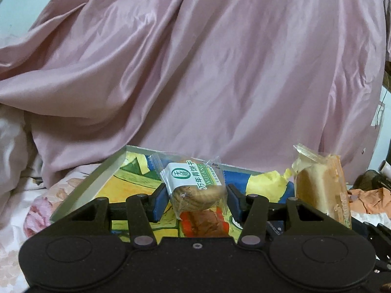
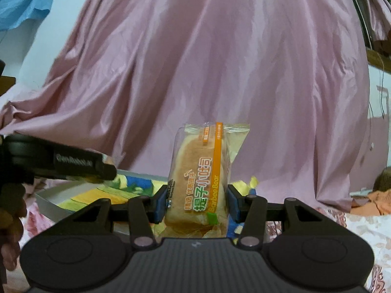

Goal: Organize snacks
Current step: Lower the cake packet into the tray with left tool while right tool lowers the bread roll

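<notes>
My left gripper [image 1: 197,199] is shut on a wrapped round biscuit pack [image 1: 195,185] with a white and green label, held above a shallow box [image 1: 80,190] with a colourful painted bottom. In the right wrist view my right gripper [image 2: 198,202] is shut on a wrapped small toast loaf [image 2: 202,178] with an orange band, held upright. That loaf [image 1: 322,185] also shows at the right of the left wrist view. The left gripper's black body [image 2: 73,163] reaches in from the left of the right wrist view, over the box [image 2: 61,199].
A large pink satin cloth [image 1: 207,61] hangs behind the box and fills the background. Floral bedding [image 1: 29,210] lies under and left of the box. Orange cloth [image 1: 366,197] and dark items lie at the right. A hand [image 2: 11,219] shows at the left edge.
</notes>
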`<act>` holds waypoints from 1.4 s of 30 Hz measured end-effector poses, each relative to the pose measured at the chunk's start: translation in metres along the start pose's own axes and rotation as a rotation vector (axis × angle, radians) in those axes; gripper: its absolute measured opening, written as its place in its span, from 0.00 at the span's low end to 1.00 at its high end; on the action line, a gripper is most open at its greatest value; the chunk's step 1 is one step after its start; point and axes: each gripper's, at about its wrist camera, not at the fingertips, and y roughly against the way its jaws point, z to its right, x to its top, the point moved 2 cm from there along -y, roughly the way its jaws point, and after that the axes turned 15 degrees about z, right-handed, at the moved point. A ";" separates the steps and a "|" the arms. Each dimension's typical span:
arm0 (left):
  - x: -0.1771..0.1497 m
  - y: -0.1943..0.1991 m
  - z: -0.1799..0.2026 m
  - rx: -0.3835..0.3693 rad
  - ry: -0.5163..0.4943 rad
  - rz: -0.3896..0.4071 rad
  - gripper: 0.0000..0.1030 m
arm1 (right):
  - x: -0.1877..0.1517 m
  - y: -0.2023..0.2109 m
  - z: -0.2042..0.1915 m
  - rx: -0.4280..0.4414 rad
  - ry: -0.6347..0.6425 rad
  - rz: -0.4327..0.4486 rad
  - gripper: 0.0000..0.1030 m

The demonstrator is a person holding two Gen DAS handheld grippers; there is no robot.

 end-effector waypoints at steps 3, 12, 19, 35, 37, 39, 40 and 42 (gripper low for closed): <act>-0.005 -0.006 0.002 -0.001 0.000 -0.015 0.51 | -0.006 -0.005 0.008 -0.006 -0.031 -0.019 0.52; -0.019 -0.015 0.003 0.004 0.002 -0.073 0.51 | -0.014 -0.015 0.019 -0.014 -0.076 -0.048 0.52; -0.029 -0.016 0.002 0.016 0.006 -0.121 0.53 | -0.014 -0.021 0.020 -0.009 -0.096 -0.067 0.53; -0.022 -0.005 -0.006 0.058 0.020 -0.108 0.93 | -0.017 -0.021 0.017 -0.022 -0.076 -0.084 0.58; -0.020 -0.001 -0.009 0.075 0.023 -0.104 0.93 | -0.016 -0.020 0.016 -0.029 -0.076 -0.078 0.65; -0.017 0.002 -0.010 0.091 0.017 -0.093 0.96 | -0.015 -0.018 0.016 -0.034 -0.074 -0.066 0.70; -0.015 0.004 -0.010 0.097 0.013 -0.084 0.98 | -0.013 -0.018 0.016 -0.036 -0.073 -0.060 0.71; -0.011 0.010 -0.010 0.110 0.007 -0.057 0.99 | -0.011 -0.016 0.016 -0.037 -0.071 -0.048 0.77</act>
